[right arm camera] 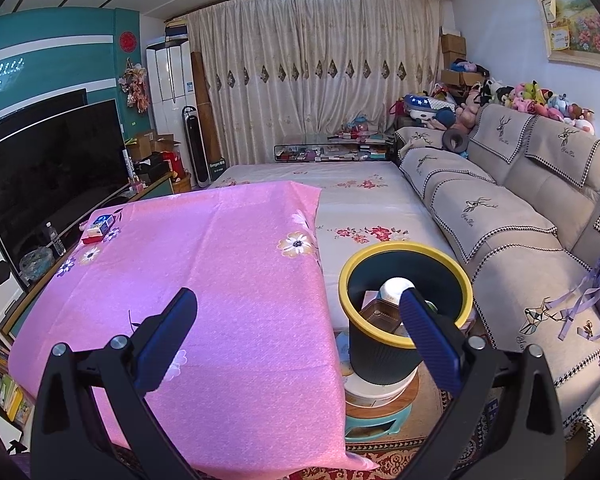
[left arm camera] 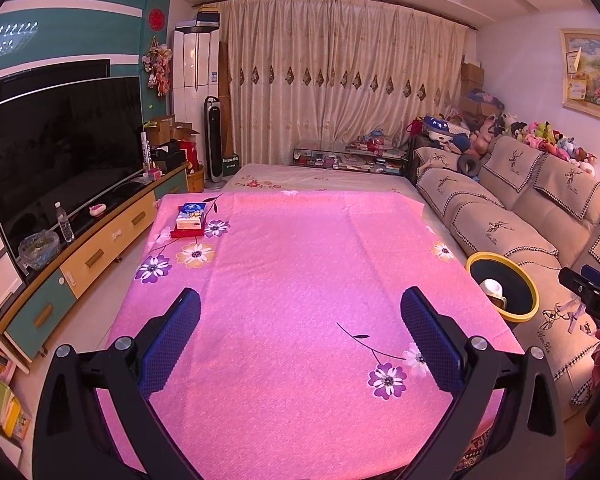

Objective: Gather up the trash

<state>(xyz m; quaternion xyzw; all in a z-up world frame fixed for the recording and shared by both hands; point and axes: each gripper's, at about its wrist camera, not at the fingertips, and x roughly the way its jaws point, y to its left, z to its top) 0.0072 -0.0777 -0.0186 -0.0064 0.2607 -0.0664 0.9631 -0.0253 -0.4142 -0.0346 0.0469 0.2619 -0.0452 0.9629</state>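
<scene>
Right wrist: right tool [right arm camera: 300, 316] spread, empty; trash bin [right arm camera: 380, 360] just beyond right finger, trash inside.

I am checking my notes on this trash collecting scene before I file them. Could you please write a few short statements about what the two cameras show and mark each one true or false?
1. Both grippers are open and hold nothing. True: the left gripper and the right gripper have their jaws spread wide with nothing between them.
2. The yellow-rimmed bin is empty. False: it already holds a white cup-like item and a brown plastic tray.
3. The tissue box lies on the far left part of the pink tablecloth. True.
4. The bin stands on the tablecloth. False: it stands beside the table, on stacked stools.
5. The curtains are drawn open. False: they are closed.
</scene>
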